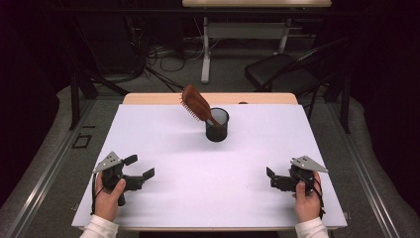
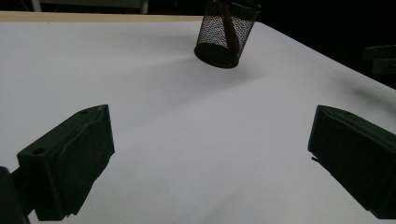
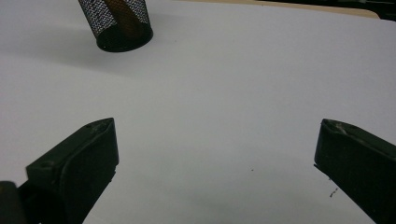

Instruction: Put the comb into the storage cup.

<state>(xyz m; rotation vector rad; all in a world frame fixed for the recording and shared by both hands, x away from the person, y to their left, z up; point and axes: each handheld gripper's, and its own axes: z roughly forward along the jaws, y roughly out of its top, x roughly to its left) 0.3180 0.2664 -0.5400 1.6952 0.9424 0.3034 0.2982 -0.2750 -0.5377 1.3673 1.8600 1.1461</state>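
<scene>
A black mesh cup (image 1: 217, 125) stands upright near the far middle of the white table (image 1: 208, 173). A brown hairbrush (image 1: 196, 104) sits in it handle down, its head leaning out to the upper left. The cup (image 2: 226, 32) appears far ahead in the left gripper view, and the cup (image 3: 116, 23) sits at the upper left in the right gripper view. My left gripper (image 1: 139, 167) rests open near the front left. My right gripper (image 1: 270, 178) rests open near the front right. Both hold nothing and lie well short of the cup.
The table's far wooden edge (image 1: 148, 98) runs behind the cup. Beyond it stand a black chair (image 1: 282, 72), a desk leg (image 1: 205, 49) and floor cables (image 1: 163, 59). Wide bare tabletop lies between the grippers and the cup.
</scene>
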